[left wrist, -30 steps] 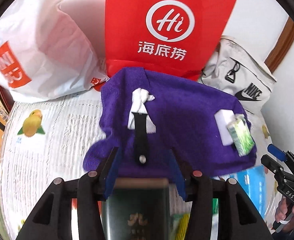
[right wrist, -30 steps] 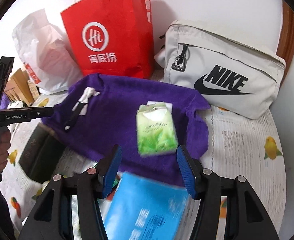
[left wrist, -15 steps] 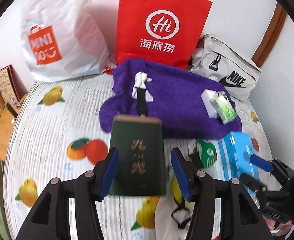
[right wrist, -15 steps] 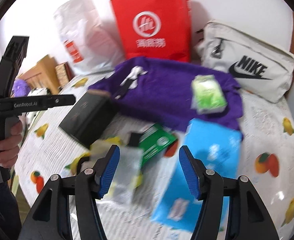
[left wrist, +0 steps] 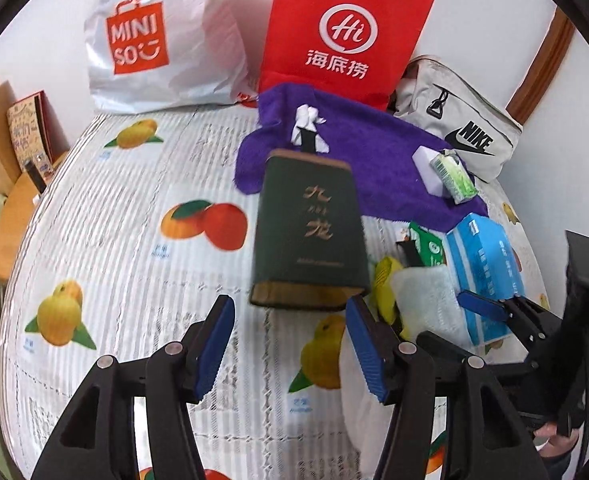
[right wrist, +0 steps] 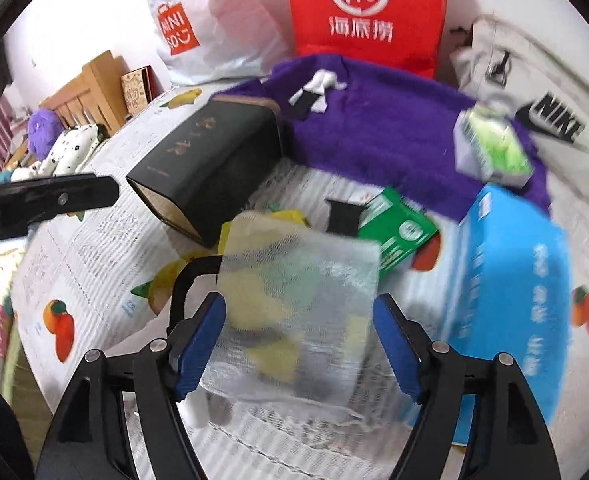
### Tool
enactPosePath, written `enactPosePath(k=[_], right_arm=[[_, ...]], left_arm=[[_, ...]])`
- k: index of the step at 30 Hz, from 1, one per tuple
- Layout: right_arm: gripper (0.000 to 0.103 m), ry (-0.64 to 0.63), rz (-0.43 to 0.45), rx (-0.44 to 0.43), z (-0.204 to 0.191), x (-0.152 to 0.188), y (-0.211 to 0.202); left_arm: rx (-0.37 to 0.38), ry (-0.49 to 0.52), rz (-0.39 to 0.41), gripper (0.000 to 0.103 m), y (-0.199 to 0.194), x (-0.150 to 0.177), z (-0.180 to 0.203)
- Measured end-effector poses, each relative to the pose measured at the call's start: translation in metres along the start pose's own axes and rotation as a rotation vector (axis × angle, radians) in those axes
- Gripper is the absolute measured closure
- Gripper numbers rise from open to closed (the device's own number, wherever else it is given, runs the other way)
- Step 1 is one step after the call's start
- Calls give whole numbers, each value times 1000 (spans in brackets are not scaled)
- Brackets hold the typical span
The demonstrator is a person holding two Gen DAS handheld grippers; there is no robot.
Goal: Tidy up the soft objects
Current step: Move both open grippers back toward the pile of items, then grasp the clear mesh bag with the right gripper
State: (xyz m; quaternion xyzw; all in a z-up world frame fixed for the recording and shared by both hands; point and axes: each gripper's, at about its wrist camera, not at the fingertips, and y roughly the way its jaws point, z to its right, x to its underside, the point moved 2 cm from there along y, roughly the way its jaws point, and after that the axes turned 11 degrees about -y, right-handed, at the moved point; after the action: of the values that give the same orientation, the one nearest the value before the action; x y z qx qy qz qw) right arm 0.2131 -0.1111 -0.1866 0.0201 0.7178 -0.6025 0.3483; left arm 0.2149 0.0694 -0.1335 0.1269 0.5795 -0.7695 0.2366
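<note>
A purple towel [left wrist: 374, 156] lies at the back of the fruit-print table, also in the right wrist view [right wrist: 378, 120]. On it rest a white and black item [left wrist: 306, 128] and a green tissue pack [left wrist: 452, 176]. A dark green box [left wrist: 310, 232] lies in front of the towel. A white mesh pouch [right wrist: 298, 300] lies between my right gripper's open fingers [right wrist: 298, 344]. A blue tissue pack [right wrist: 506, 280] and a small green packet [right wrist: 398, 228] lie to its right. My left gripper [left wrist: 290, 344] is open and empty, just short of the dark box.
A white MINISO bag [left wrist: 154, 40], a red paper bag [left wrist: 342, 32] and a grey Nike pouch [left wrist: 462, 128] stand along the back wall. Wooden furniture and plush items [right wrist: 70, 132] are off the table's left edge.
Both grippers have drawn back and up from the towel. The left one has let go of the dark box. The right one now hangs over the mesh pouch.
</note>
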Motion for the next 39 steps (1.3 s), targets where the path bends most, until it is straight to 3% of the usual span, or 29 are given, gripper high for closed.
enactPosePath(k=[2,6,10,15,17,18,19,21,24,30,33,35,37,39], right_arm=[[35,-7,12,20,-3,1,-1],[89,-54,34,12,-11,2,-12],[96,-67,45,-11,-15,9,-19],[93,-85,40,35,-17,16,-27],[75,-94,52,44,-17,15,-29],[50,-92,59,65,-15,14,-30],[32,-87,69,77,-13,13,-30],[27,-63,102,86,-8,10,-30],[25,-29,84,49,-5,5,-21],[25,-19,40,30,-10,-2,2],[27,-18,69,20,-14,-2,1],[45,-42,77,2,-18,-3,-2],[71,-70,58,-15,-22,-2,-1],[80,-83,44,-28,-23,0,3]], left_arm=[[0,-9,-6,47,2,2,-5],[-3,-33,-22,47,7,5,-15],[6,-43,-25,47,10,8,-16],[14,-21,-32,47,11,14,-8],[19,-18,-32,47,10,16,-6],[23,-17,-33,47,10,17,-5],[26,-14,-35,47,10,18,-3],[27,-8,-34,47,10,19,-2],[34,0,-38,47,11,22,1],[37,4,-44,47,13,24,-2],[34,-5,-47,47,15,24,-7],[32,-13,-49,47,16,23,-10],[33,-23,-53,47,18,22,-12],[32,-27,-57,47,20,22,-13]])
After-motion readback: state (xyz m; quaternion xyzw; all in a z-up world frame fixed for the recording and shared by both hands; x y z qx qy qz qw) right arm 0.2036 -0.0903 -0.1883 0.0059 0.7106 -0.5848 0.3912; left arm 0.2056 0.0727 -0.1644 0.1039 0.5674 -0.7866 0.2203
